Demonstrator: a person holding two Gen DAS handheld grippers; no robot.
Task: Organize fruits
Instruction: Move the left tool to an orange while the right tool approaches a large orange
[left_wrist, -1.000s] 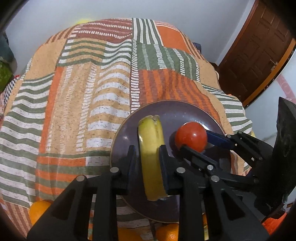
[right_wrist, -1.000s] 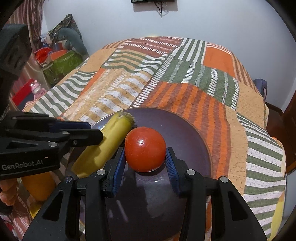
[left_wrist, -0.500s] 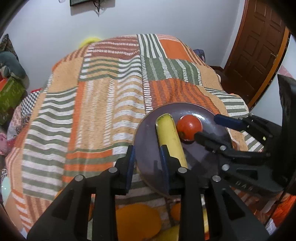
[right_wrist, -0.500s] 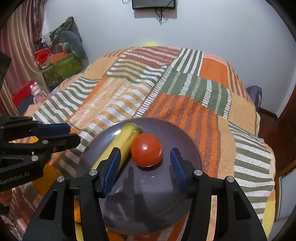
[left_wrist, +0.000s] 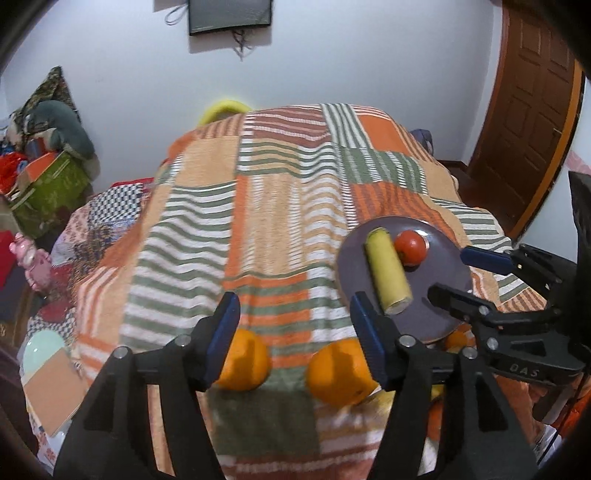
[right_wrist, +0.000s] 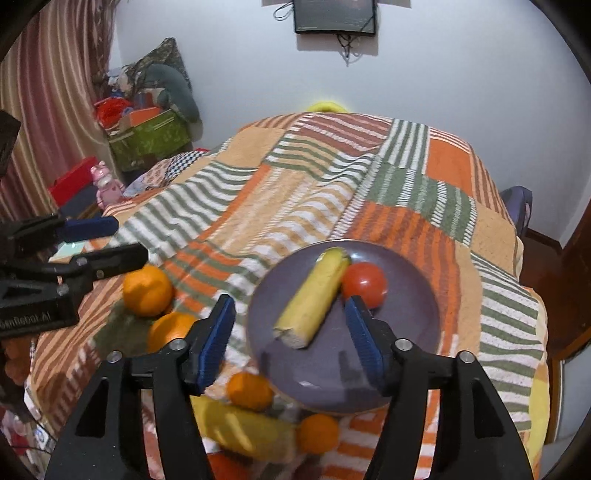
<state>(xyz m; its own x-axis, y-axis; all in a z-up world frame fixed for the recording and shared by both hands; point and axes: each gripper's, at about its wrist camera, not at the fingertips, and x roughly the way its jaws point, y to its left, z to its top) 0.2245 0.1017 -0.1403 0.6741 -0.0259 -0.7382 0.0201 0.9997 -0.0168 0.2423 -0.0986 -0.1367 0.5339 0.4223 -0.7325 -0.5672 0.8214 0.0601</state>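
Left wrist view, near to far:
- Left gripper (left_wrist: 293, 321): jaws opening, about half spread, nothing between the blue pads; it hangs above the blanket.
- Two oranges (left_wrist: 242, 363) (left_wrist: 340, 373) on the blanket (left_wrist: 258, 221), just beyond the fingers, side by side and apart.
- Plate (left_wrist: 424, 295), dark purple, to the right; on it a banana (left_wrist: 388, 271) lying lengthwise and a tomato (left_wrist: 409, 247) touching the banana's far right side.
- Right gripper, seen from the side at the plate's right edge.
- Green box (left_wrist: 48, 188) with clutter at far left, door (left_wrist: 532, 110) at far right, wall screen (left_wrist: 229, 14) at top.

Right wrist view, near to far:
- Right gripper (right_wrist: 290, 341): jaws opening, about half spread, gripping nothing; the cut end of the banana (right_wrist: 314, 299) shows in the gap, the pads clear of it.
- Loose fruit on the blanket (right_wrist: 295, 192) before the plate: a second banana (right_wrist: 243, 428), blurred, with two small oranges (right_wrist: 249, 391) (right_wrist: 318, 432) beside it.
- Plate (right_wrist: 424, 325) holding banana and tomato (right_wrist: 364, 282), the two touching.
- Two larger oranges (right_wrist: 147, 290) (right_wrist: 168, 330) left of the plate, close together.
- Left gripper (right_wrist: 107, 243), side-on at the left edge, near those oranges.
- Pink toy (right_wrist: 107, 182), green box (right_wrist: 147, 136), curtain (right_wrist: 48, 110) and wall screen (right_wrist: 334, 14) beyond.
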